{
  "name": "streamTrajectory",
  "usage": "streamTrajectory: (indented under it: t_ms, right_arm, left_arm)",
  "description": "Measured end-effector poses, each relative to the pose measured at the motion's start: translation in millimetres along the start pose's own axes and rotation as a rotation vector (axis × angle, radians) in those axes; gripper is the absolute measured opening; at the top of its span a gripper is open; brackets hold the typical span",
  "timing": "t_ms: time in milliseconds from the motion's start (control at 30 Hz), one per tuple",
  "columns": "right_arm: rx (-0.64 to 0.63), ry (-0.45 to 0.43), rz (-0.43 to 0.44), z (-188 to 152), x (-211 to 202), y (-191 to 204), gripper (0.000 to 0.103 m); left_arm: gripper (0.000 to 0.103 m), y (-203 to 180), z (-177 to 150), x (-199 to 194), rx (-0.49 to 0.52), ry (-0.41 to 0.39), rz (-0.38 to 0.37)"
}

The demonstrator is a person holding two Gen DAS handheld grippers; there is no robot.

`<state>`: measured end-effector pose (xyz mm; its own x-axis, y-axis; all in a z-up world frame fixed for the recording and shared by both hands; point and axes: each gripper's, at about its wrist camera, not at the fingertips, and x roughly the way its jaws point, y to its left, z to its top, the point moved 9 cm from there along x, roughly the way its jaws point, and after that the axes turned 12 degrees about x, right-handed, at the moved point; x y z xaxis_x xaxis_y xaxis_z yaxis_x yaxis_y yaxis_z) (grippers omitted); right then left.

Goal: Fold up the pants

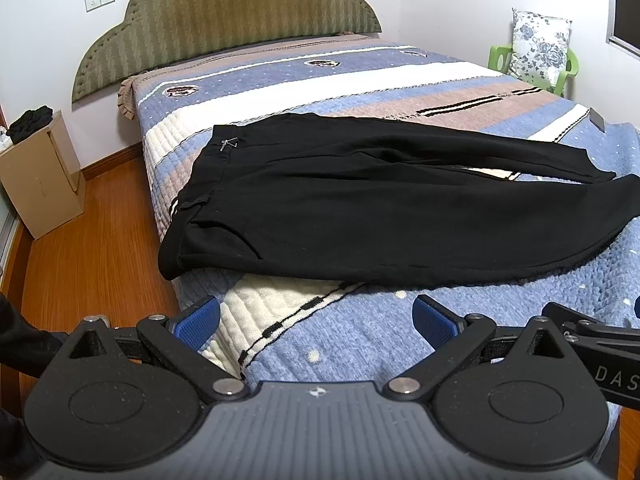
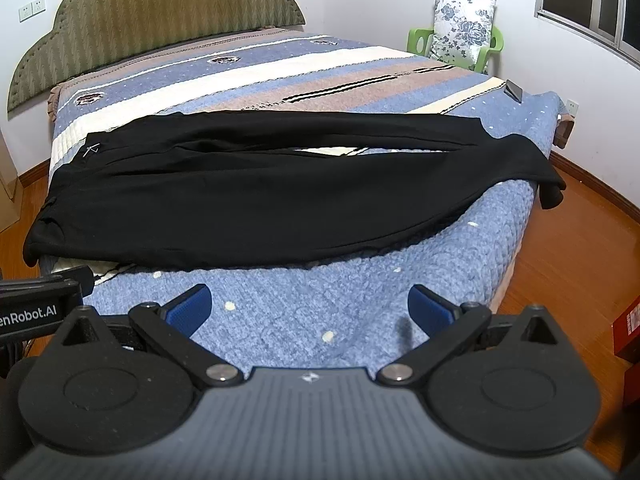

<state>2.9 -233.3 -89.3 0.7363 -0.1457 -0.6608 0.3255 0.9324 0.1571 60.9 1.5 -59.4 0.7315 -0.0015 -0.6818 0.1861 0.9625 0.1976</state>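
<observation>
Black pants lie spread flat across the bed, waistband at the left edge, both legs stretching right. The near leg's cuff hangs over the bed's right side in the right wrist view. My left gripper hovers open over the quilt, short of the pants' near edge, with nothing between its blue pads. My right gripper is also open and empty, over the blue quilt in front of the pants.
A green padded headboard stands at the far end. A cardboard box with dark clothes sits on the wooden floor at left. A green chair with a floral pillow is at the back right. A small dark object lies on the quilt's right edge.
</observation>
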Motion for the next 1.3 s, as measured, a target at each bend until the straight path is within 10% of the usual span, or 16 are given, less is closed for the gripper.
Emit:
streamTrajectory:
  t_ms: [733,1300]
  right_arm:
    - [-0.018,-0.005,0.043,3,4,9,0.103]
    - [-0.365,-0.225,0.340,99,13,99,0.103]
  left_arm:
    - [0.103,5,0,11,0.009,0.017,0.005]
    - [0.103,104,70,77,0.096,-0.030,0.049]
